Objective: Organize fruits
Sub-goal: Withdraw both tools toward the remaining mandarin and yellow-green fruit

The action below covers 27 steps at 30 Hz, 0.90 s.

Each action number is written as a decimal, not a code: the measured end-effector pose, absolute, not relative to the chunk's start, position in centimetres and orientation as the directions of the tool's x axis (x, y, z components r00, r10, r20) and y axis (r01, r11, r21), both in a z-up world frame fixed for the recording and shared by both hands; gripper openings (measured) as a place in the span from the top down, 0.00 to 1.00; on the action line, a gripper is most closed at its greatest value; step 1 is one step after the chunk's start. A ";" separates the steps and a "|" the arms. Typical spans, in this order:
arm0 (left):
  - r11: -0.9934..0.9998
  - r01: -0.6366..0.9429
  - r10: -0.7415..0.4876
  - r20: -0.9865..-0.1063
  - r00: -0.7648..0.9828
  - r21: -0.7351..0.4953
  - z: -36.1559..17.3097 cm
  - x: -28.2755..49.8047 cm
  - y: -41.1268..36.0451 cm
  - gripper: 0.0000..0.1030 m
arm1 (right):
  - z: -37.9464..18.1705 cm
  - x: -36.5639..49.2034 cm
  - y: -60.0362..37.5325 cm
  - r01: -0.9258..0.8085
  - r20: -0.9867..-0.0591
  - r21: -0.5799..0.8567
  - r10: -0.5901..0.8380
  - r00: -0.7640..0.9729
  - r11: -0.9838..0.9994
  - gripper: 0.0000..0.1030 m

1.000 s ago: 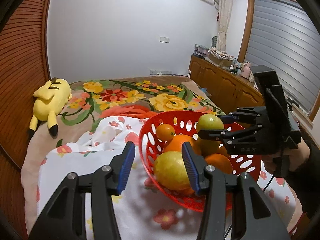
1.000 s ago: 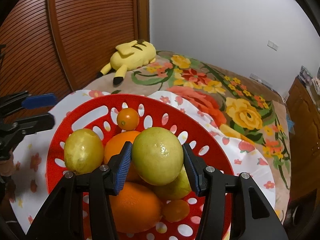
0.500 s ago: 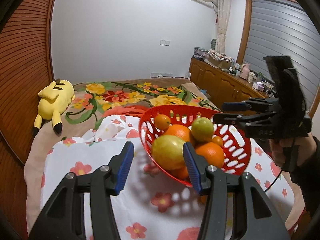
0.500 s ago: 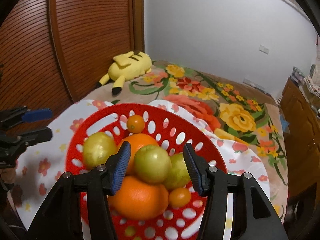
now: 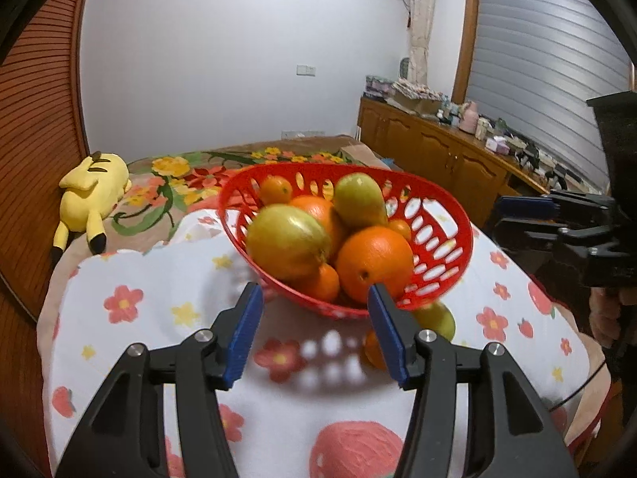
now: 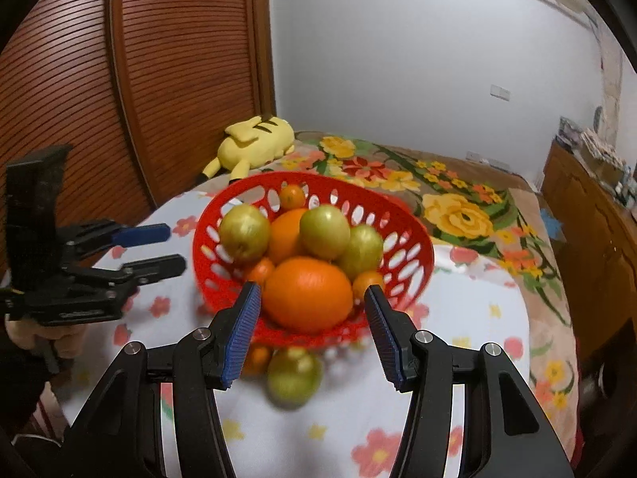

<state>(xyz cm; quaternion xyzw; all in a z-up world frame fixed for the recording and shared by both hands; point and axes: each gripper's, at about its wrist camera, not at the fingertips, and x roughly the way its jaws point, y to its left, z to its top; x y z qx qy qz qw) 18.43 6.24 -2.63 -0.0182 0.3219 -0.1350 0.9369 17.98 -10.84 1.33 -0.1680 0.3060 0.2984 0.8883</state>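
With both claws spread and empty, the right claw [image 6: 312,332] frames a green fruit [image 6: 294,374] and small orange [image 6: 258,358] at lower centre. Next: grasp either, probably for the red basket [image 6: 414,275] beyond. Left claw [image 5: 314,336] idles.

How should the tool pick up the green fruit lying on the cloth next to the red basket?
Grip the green fruit across its round middle, coming from above on the side away from the red basket. It lies close to the basket's base with a small orange beside it, so probably only its top and near side are free.
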 end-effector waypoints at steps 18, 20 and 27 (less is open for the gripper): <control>0.943 0.321 -0.310 -0.581 0.752 -0.087 -6.3 17.2 3.5 0.46 | -4.2 16.4 -13.2 -0.586 -0.677 -0.005 0.428 0.598 0.810 0.46; 0.942 0.327 -0.311 -0.576 0.756 -0.079 -6.5 17.2 3.5 0.46 | -4.7 16.7 -13.3 -0.581 -0.680 0.007 0.430 0.594 0.814 0.46; 0.938 0.339 -0.320 -0.573 0.755 -0.078 -6.7 17.1 3.3 0.46 | -6.3 17.6 -13.2 -0.571 -0.692 0.032 0.430 0.579 0.821 0.48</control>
